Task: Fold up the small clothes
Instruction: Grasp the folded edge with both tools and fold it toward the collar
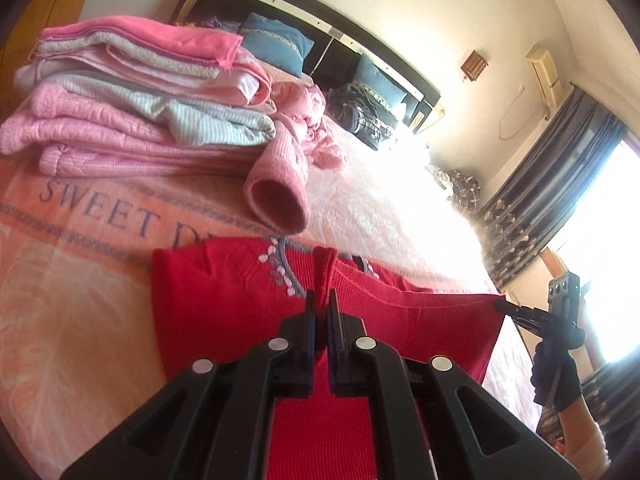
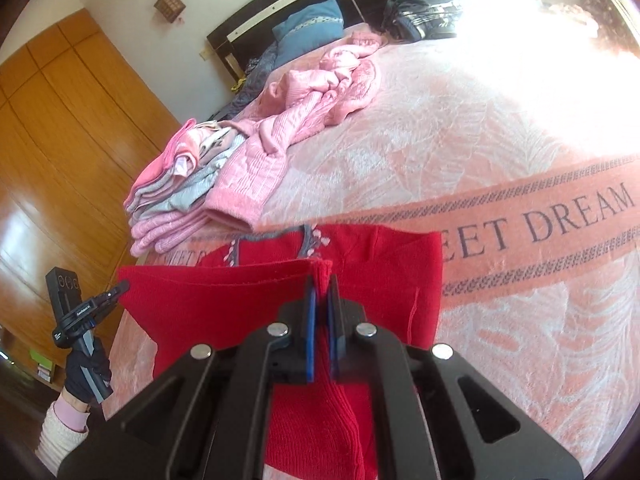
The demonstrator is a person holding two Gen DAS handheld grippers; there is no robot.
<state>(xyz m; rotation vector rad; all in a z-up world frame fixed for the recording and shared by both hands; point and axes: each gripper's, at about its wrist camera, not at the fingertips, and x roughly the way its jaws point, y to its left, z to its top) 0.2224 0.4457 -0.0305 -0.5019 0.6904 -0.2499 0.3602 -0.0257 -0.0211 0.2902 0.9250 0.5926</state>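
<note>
A red knit sweater with a grey neckline and small white flowers lies on the bed, collar away from me. Its near edge is lifted and stretched taut between both grippers. In the left wrist view my left gripper is shut on one end of that raised edge. My right gripper pinches the other end at the far right. The right wrist view shows the same from the other side: the right gripper is shut on the red sweater, and the left gripper, held by a gloved hand, grips the far corner.
A stack of folded pink and striped clothes sits beyond the sweater, with a loose pink knit sweater beside it, one sleeve opening towards me. The pink "SWEET DREAM" bedspread stretches wide. Blue pillows and dark clothes lie by the headboard.
</note>
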